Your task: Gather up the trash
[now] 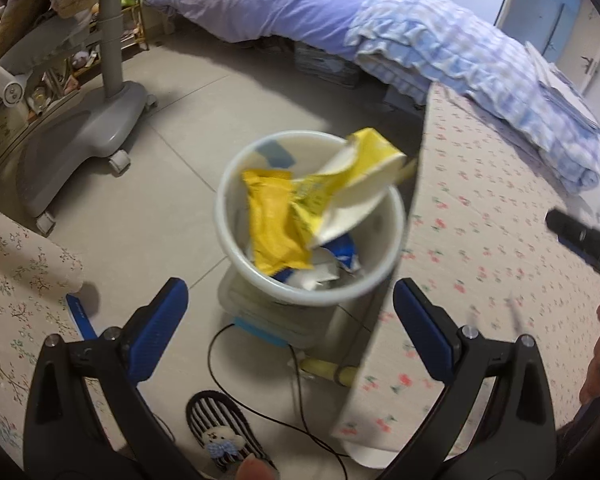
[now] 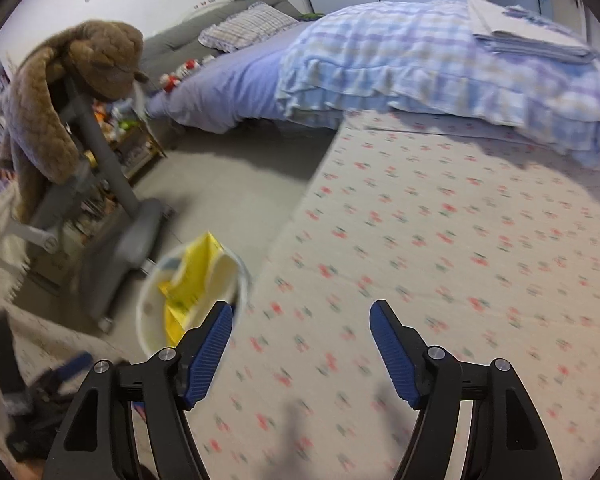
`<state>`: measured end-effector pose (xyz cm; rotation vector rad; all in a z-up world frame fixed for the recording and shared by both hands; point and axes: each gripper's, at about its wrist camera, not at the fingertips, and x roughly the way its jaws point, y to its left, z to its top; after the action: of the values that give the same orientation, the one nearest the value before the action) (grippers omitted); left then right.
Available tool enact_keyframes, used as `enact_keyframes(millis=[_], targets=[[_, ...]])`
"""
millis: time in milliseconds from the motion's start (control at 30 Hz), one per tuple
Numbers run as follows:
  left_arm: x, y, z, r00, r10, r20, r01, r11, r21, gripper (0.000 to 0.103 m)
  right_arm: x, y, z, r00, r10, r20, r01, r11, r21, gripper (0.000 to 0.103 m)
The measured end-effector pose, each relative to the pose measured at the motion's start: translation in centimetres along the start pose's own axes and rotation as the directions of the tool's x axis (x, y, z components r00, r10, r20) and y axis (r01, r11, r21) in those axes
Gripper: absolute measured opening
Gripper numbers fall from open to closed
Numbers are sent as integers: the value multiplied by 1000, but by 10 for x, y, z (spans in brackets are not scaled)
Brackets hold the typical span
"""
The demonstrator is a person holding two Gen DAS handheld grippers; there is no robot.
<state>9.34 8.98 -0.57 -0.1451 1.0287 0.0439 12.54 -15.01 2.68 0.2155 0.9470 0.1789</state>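
Yellow wrappers (image 1: 284,216) in bin (image 1: 224,216) | left tool (image 1: 290,320) above, wide, empty | right tool (image 2: 302,344) over table (image 2: 460,240), parted, empty

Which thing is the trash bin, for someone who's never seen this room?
Start at the bed with the purple sheet, then look down to the grey floor beside the flowered mat. The trash bin is the round white bucket there, the only one stuffed with yellow wrappers.

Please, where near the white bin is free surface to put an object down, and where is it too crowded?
Free: the floral-cloth surface, bare between the white bin and the checked quilt; also the grey floor between bin, chair base and bed. Crowded: the bin, full of yellow wrappers, and the floor below it, with box, black cable and slipper.
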Motion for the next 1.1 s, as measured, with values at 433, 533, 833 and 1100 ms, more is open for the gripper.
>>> enact_keyframes(millis=[433, 533, 833, 1100], targets=[[-46, -50, -56, 996, -18, 89, 9, 994, 105, 102, -80, -26, -102, 950, -278, 144, 282, 959, -5, 85], [-54, -53, -64, 993, -17, 120, 4, 994, 108, 102, -90, -37, -118, 934, -312, 176, 310, 950, 43, 85], [-71, -62, -75, 978, -7, 208, -22, 990, 137, 102, -102, -35, -131, 906, -348, 239, 349, 936, 41, 85], [-73, -62, -75, 973, 0, 230, -30, 991, 128, 102, -94, -36, -129, 919, -328, 216, 323, 944, 61, 85]])
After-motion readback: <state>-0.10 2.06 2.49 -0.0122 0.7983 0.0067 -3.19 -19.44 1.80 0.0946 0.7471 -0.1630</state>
